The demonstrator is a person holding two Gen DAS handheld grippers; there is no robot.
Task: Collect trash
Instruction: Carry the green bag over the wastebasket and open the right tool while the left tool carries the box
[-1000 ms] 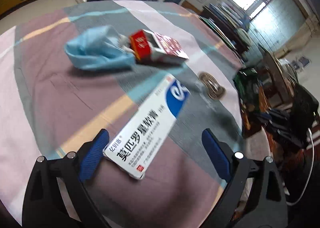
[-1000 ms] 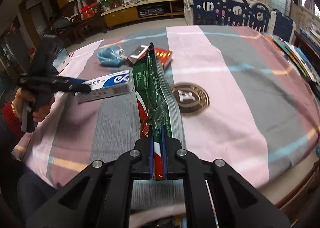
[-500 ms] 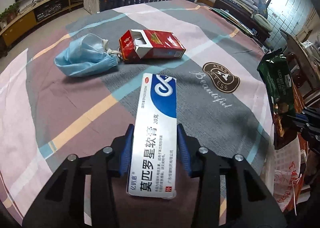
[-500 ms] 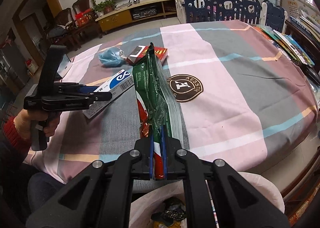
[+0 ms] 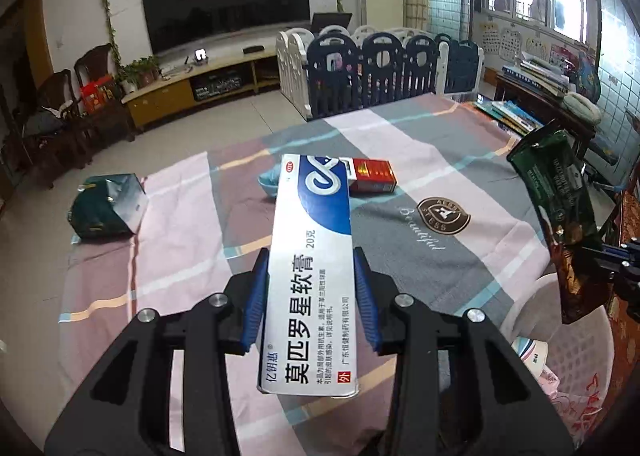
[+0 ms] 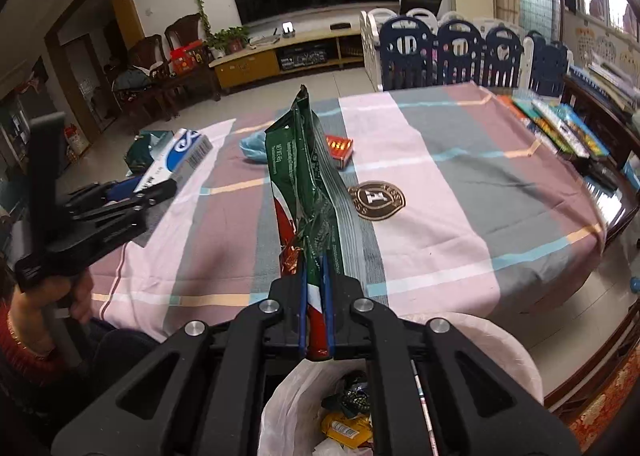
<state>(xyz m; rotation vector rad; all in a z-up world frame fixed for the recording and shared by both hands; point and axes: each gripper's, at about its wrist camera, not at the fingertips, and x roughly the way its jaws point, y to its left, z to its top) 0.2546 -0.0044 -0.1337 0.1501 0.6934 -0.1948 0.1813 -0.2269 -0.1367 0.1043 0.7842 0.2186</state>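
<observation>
My left gripper (image 5: 311, 256) is shut on a white and blue ointment box (image 5: 308, 296) and holds it off the striped tablecloth (image 5: 440, 136). My right gripper (image 6: 315, 272) is shut on the lower end of a green snack wrapper (image 6: 304, 176), which stands up above a bin lined with a white bag (image 6: 480, 340). In the right wrist view the left gripper (image 6: 160, 188) and its box (image 6: 180, 152) hang at the left, in a person's hand. A red cigarette pack (image 5: 374, 174) and a blue face mask (image 5: 268, 180) lie on the far part of the table.
A crumpled green bag (image 5: 106, 204) sits at the table's far left corner. Books (image 6: 560, 128) are stacked along the right edge. The bin (image 5: 576, 336) stands at the near right of the table with several wrappers inside. A playpen fence stands behind the table.
The left gripper closed on the ointment box and lifted it off the cloth, tipping up. The right gripper rose and drew back over the bin with the wrapper still in it.
</observation>
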